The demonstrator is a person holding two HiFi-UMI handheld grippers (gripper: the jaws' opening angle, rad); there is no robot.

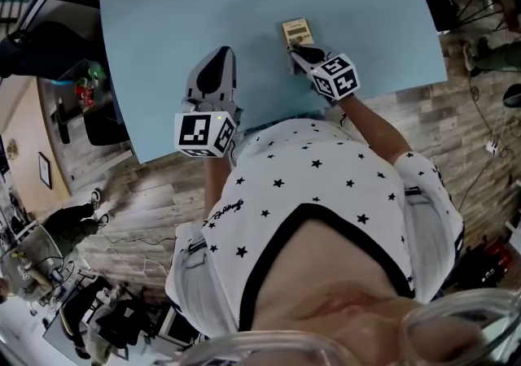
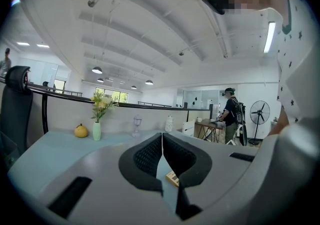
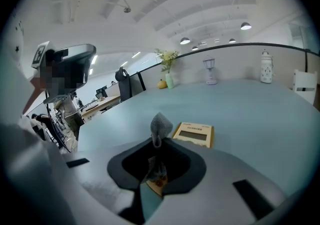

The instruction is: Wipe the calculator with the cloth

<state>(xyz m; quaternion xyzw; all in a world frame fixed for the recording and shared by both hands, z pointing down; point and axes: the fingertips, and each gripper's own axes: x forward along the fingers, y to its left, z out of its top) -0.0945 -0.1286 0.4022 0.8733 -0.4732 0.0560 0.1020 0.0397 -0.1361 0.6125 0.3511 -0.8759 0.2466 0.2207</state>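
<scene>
Cloth (image 3: 159, 128) between right jaws; calculator (image 3: 194, 134) below

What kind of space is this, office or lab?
Probably an open-plan office or workshop: a long blue table, a worktable with a standing fan nearby, and pendant lights under a high ceiling.

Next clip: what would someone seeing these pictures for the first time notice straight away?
The right gripper is shut on a grey cloth, whose tip pokes up between the jaws, right next to the tan calculator lying flat on the pale blue table. The left gripper is shut on nothing and sits to the left of the calculator in the head view.
</scene>
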